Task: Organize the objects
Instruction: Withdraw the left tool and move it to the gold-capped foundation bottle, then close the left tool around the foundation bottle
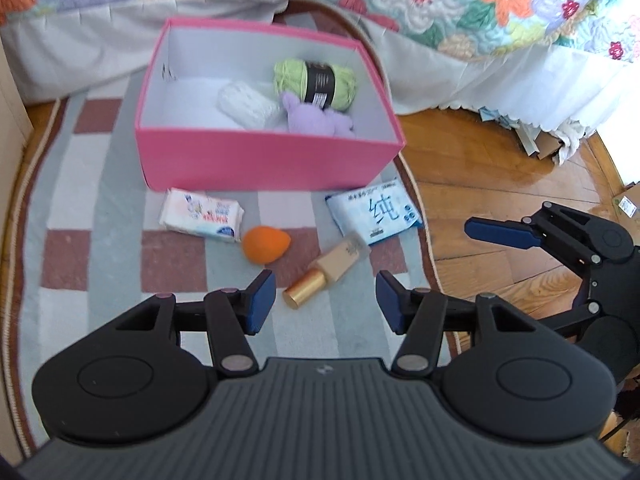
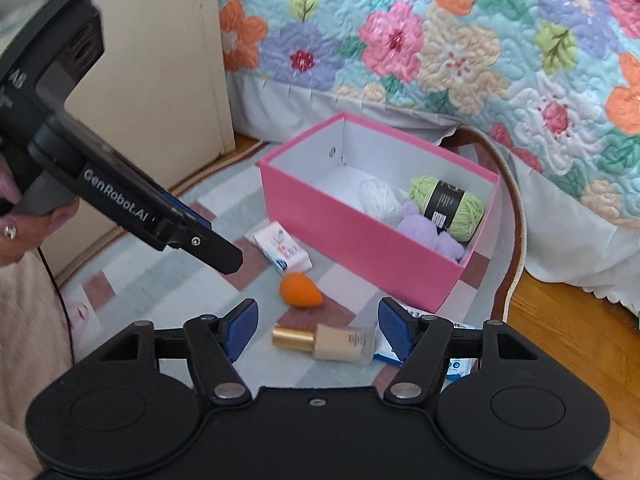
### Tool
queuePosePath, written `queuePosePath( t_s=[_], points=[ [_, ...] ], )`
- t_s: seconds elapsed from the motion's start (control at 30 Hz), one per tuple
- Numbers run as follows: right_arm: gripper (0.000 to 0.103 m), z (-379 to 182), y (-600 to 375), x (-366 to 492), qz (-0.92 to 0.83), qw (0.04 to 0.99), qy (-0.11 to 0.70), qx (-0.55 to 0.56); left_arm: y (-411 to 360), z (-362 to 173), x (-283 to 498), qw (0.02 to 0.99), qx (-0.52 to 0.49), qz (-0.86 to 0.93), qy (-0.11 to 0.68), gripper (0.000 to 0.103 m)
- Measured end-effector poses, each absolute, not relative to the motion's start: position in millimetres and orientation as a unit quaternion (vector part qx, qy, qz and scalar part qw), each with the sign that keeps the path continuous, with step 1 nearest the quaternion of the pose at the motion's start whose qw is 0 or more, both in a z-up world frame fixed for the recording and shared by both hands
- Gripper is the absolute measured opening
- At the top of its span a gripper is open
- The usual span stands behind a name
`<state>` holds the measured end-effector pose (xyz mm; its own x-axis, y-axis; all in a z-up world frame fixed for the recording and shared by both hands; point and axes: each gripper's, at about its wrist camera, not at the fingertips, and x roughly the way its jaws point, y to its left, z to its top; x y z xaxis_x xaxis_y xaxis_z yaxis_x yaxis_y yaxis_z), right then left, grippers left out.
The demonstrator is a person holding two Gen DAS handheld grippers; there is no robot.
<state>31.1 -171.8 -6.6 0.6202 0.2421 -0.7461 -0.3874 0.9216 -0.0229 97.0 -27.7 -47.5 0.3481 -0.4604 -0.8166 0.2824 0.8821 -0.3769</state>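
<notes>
Both sets of jaws are released, blue pads spread wide with nothing between them. The left gripper (image 1: 325, 300) hangs low over the rug, and just ahead of its pads lies a foundation bottle (image 1: 328, 266) on its side, gold cap toward the gripper. The right gripper (image 2: 318, 330) hovers over the same bottle (image 2: 326, 340) from another angle, so that the bottle shows crosswise in the gap between its pads, lying on the rug below and not touched.

Just past the bottle sits an orange makeup sponge (image 1: 265, 245), and beside that, to the left, a white tissue pack (image 1: 202, 218) with colourful print. On the other side, a blue-and-white wipes pack (image 1: 378, 210) lies touching the bottle's clear end; in the right wrist view it is half hidden behind the right pad.

Behind these stands an open pink box (image 1: 260, 160) with white inner walls. Inside it are a green yarn ball (image 1: 316, 82) with a black label, a white yarn ball (image 1: 244, 106) and a purple plush toy (image 1: 314, 118), bunched toward one end.

Everything rests on a checked rug (image 1: 96, 216) laid over a wooden floor (image 1: 500, 176). A bed with a floral quilt (image 2: 440, 40) rises behind the box.
</notes>
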Motion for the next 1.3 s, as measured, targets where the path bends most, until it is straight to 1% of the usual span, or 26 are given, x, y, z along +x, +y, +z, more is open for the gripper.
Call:
queuePosePath(
  t_s=[0.33,0.6,0.83,0.87,0.93,1.07,1.17,1.3],
  points=[
    [0.073,-90.6,-156.8,47.5,0.165,0.875,0.424,-0.163,-25.0,-120.8,111.1,0.808,-0.127,-0.215,0.534,0.054],
    [0.075,-131.8,-155.1,69.2,0.14,0.872,0.435,-0.174,-36.5,-166.0,113.4,0.802,-0.147,-0.219,0.536,0.053],
    [0.078,-147.6,-158.4,76.7,0.132,0.875,0.44,-0.151,-43.7,-186.6,118.2,0.812,-0.162,-0.223,0.515,0.052],
    [0.078,-148.7,-158.2,76.1,0.133,0.877,0.437,-0.152,-43.2,-188.1,119.1,0.812,-0.167,-0.224,0.512,0.051],
    [0.079,-149.5,-157.0,74.8,0.133,0.878,0.432,-0.154,-43.2,-191.0,120.8,0.809,-0.179,-0.232,0.509,0.045],
    [0.078,-148.7,-154.4,74.5,0.126,0.88,0.435,-0.139,-40.5,-193.6,121.9,0.805,-0.197,-0.23,0.511,0.044],
    [0.075,-148.9,-151.7,72.6,0.114,0.886,0.431,-0.129,-35.2,-195.5,123.2,0.801,-0.212,-0.221,0.515,0.043],
    [0.071,-145.0,-146.9,69.1,0.112,0.888,0.438,-0.086,-22.9,-193.1,118.5,0.801,-0.221,-0.205,0.517,0.043]
  ],
)
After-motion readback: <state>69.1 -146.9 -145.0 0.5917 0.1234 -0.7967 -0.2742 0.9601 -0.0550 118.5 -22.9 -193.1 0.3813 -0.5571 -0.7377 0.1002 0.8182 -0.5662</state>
